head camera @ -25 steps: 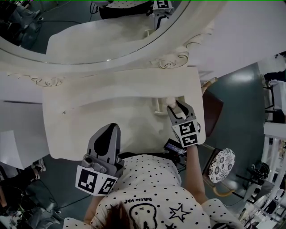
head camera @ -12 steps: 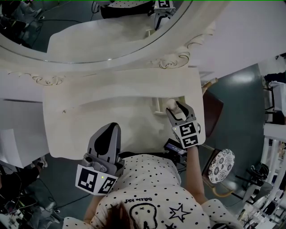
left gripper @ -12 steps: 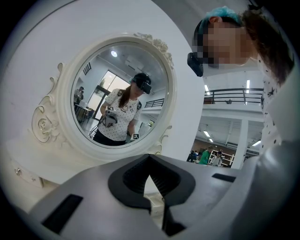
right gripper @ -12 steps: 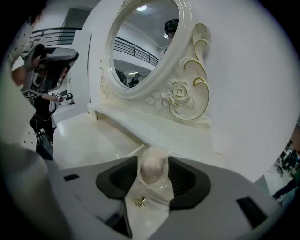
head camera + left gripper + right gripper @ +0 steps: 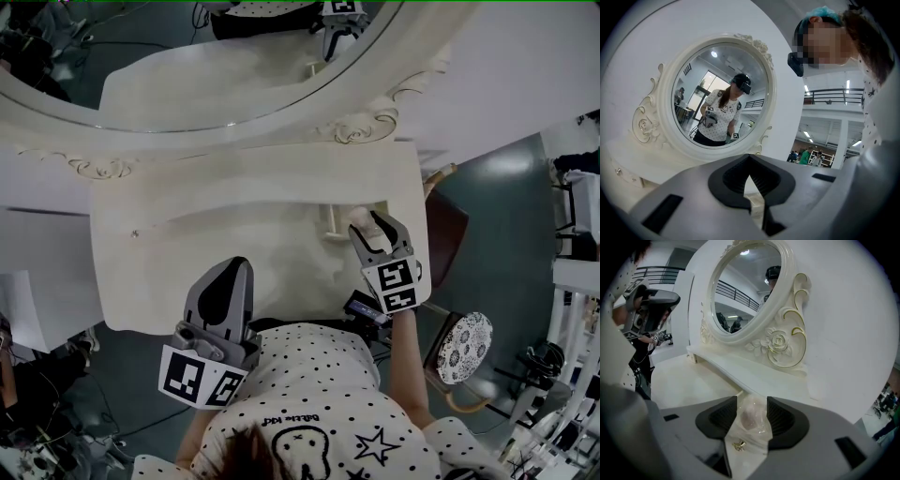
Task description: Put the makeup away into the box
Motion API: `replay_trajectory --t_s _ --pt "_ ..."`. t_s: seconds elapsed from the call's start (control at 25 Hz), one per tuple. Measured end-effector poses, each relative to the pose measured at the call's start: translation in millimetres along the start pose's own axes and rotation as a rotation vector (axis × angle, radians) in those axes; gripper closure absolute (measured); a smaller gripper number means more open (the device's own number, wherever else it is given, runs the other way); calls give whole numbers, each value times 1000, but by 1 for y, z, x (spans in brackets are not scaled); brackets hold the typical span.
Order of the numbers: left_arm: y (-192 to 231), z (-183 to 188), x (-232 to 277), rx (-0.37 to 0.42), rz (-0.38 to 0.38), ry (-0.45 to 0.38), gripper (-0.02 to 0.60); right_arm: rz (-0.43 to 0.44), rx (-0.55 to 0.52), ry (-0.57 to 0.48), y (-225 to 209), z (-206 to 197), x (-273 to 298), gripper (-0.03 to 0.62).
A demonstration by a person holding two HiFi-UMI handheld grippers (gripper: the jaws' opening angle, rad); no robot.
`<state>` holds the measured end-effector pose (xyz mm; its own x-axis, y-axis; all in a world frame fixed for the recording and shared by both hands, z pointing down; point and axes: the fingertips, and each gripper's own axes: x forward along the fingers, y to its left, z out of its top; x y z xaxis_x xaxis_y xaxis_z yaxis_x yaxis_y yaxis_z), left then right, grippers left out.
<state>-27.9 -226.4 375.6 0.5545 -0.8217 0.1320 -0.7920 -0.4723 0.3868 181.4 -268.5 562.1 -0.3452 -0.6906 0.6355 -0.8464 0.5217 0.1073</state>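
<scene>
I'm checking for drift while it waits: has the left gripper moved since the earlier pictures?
No. In the head view the left gripper lies at the same spot across the front edge of the dressing table.

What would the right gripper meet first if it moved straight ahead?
Most likely the pale round makeup item between its fingers, which have just been opening. Beyond it, seemingly, comes the dressing table's raised ledge.
</scene>
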Motion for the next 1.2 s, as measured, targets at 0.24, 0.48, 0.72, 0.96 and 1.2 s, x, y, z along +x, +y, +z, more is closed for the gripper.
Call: replay_trajectory --t_s 0.24,0.48,0.72,0.96,1.2 --pt "1 0 -2 0 2 -4 586 -16 18 -18 -1 1 0 466" --pt "1 0 -1 1 3 -4 586 -40 25 20 -6 -5 7 470" --pt "2 3 -2 5 13 -9 586 -37 34 24 -9 -4 11 476" --pt "3 3 -2 5 12 -13 586 -86 46 8 -16 -4 9 576" --pt "3 2 -2 5 11 -11 586 -102 62 4 -20 -6 8 588"
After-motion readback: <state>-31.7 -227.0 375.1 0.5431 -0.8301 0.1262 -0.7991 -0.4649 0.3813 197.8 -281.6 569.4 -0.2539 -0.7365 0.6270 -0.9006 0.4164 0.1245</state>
